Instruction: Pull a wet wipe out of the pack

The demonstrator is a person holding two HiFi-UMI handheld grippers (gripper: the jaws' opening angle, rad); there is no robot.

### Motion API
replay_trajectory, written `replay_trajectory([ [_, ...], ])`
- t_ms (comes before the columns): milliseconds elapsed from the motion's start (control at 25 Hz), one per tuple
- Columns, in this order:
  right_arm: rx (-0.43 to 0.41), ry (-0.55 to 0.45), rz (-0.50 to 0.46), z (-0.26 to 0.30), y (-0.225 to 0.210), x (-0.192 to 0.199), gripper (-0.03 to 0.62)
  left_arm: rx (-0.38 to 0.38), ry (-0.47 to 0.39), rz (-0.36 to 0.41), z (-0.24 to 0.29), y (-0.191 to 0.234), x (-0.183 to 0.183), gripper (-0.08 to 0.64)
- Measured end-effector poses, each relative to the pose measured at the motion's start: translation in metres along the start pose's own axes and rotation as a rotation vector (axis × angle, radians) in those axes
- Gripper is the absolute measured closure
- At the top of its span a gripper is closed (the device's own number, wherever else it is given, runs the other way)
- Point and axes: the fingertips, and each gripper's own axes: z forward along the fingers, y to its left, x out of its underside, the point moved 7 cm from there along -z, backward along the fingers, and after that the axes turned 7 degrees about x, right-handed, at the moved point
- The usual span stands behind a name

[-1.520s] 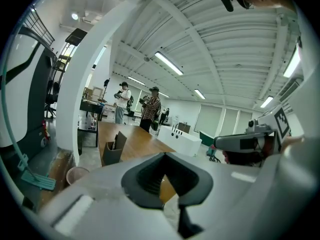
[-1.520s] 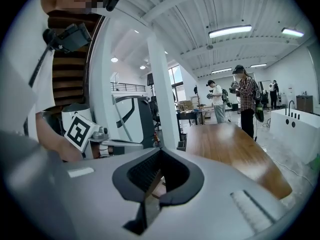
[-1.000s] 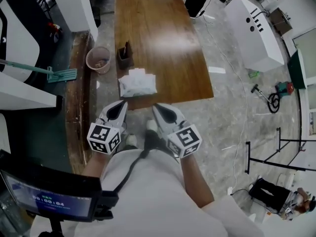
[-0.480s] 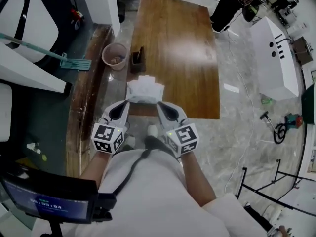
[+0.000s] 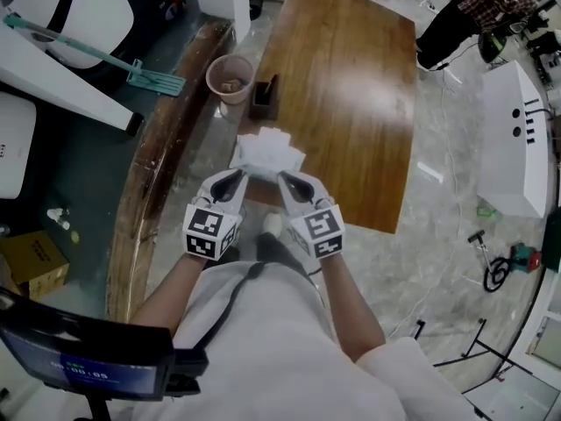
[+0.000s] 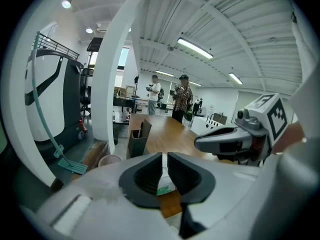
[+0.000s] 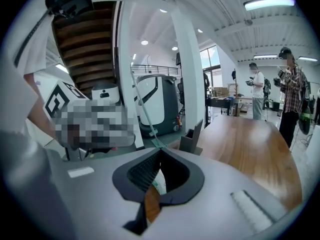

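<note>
- Left hand-held gripper [image 5: 235,179], jaws a slit apart and empty, and right hand-held gripper [image 5: 287,180], jaws closed on nothing, hover at the counter's [image 5: 351,86] near edge.
- The pack [image 5: 266,153] lies mid-frame, just beyond both.
- Likely best: pin it with one, pinch with the other.

Wet wipe pack [image 5: 267,158]: a soft, white, roughly rectangular pouch lying flat on the near end of the brown wooden table [image 5: 351,86]. It sits just inside the edge nearest the person, toward the table's left corner, on the near side of a dark open-topped holder [image 5: 265,99] and apart from it. The top face is crumpled, with a white fold raised along the far side (wipe or wrapper cannot be told), and the gripper views show green print on the near face.
</note>
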Motion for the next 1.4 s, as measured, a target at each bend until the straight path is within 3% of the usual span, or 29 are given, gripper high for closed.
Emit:
replay_trajectory([
  [640, -0.098, 0.129, -0.057, 0.069, -0.021, 0.031, 0.56, -0.064, 0.07, -0.033, 0.058, 0.016, 0.02, 0.497],
  [1160, -0.135, 0.174, -0.073, 0.088, -0.029, 0.038, 0.545, -0.058, 0.13, 0.033, 0.103, 0.027, 0.027, 0.454],
  [1400, -0.139, 0.188, -0.07, 0.092, -0.031, 0.041, 0.545, -0.104, 0.106, -0.007, 0.104, 0.035, 0.027, 0.554],
])
